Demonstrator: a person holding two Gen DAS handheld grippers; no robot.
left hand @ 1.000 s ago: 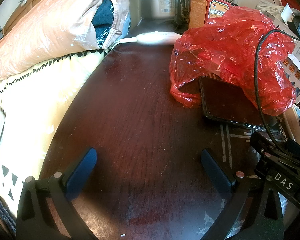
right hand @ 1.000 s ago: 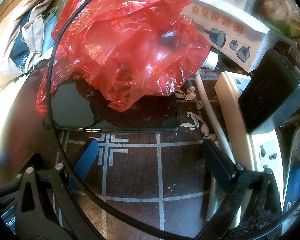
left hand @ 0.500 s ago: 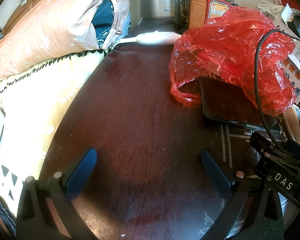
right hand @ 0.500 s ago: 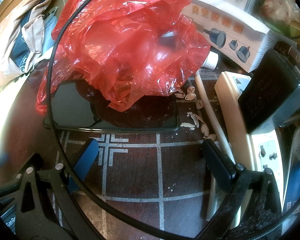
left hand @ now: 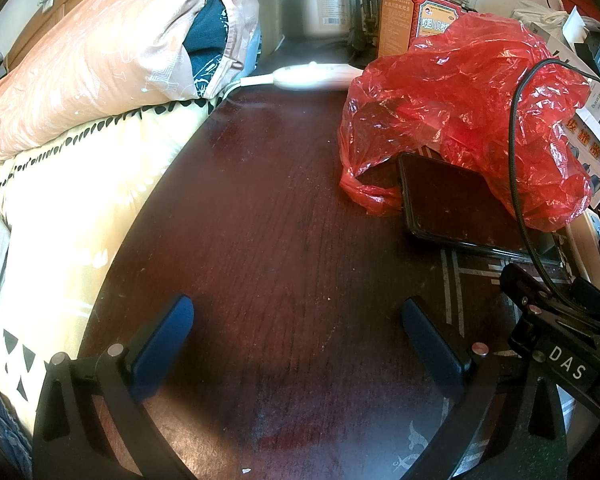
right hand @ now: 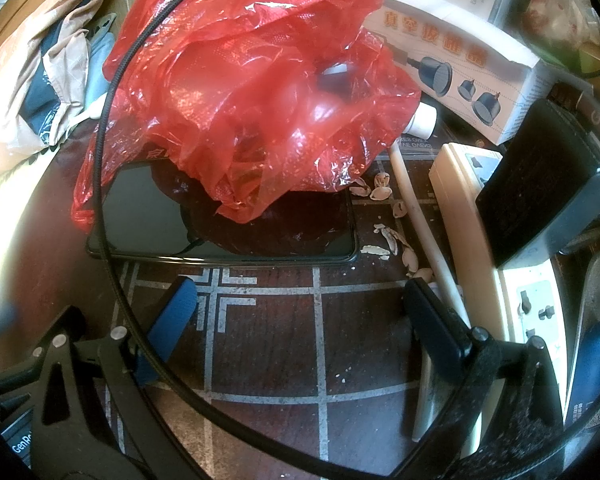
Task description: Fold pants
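1. My left gripper [left hand: 296, 320] and right gripper [right hand: 300, 300] hang with jaws apart, holding nothing.
2. "DAS" reads beside me; the far box [right hand: 456, 0] says "377".
3. No pants visible; a red bag [right hand: 256, 92] covers the phone [right hand: 148, 220].

The left tool [left hand: 298, 316] hangs wide open over the dark wooden worktop [left hand: 268, 248]. Far right, a red plastic bag [left hand: 460, 120] partly covers a black phone [left hand: 456, 208]. A bed [left hand: 60, 208] lies left.
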